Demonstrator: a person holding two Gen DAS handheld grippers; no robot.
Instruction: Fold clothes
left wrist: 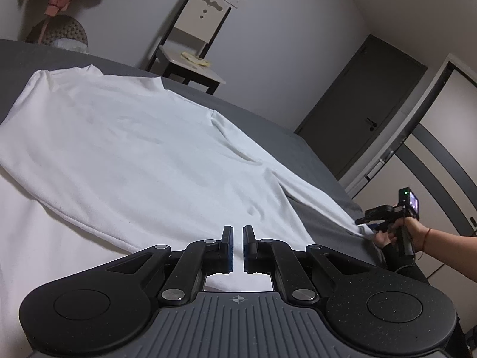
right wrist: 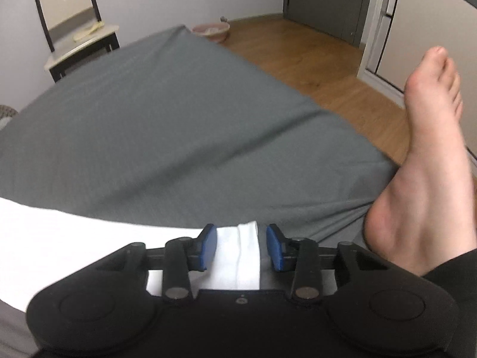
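A white garment (left wrist: 134,149) lies spread flat on the grey bed (left wrist: 268,125). My left gripper (left wrist: 237,229) hovers over its near hem with the pads almost together, shut; I see no cloth pinched between them. At the far right of that view a hand holds my right gripper (left wrist: 365,222) at the garment's stretched-out corner. In the right wrist view the right gripper (right wrist: 240,228) is open. A folded white corner of the garment (right wrist: 238,253) lies between the blue pads (right wrist: 208,244) without being pressed by them.
A bare foot (right wrist: 429,149) rests on the bed's right edge beside the right gripper. Behind the bed (right wrist: 164,119) stands a chair (right wrist: 77,29), also seen in the left view as chair (left wrist: 193,44). A pink bowl (right wrist: 211,31) sits on the wooden floor (right wrist: 313,59). A dark door (left wrist: 366,104) is at the back.
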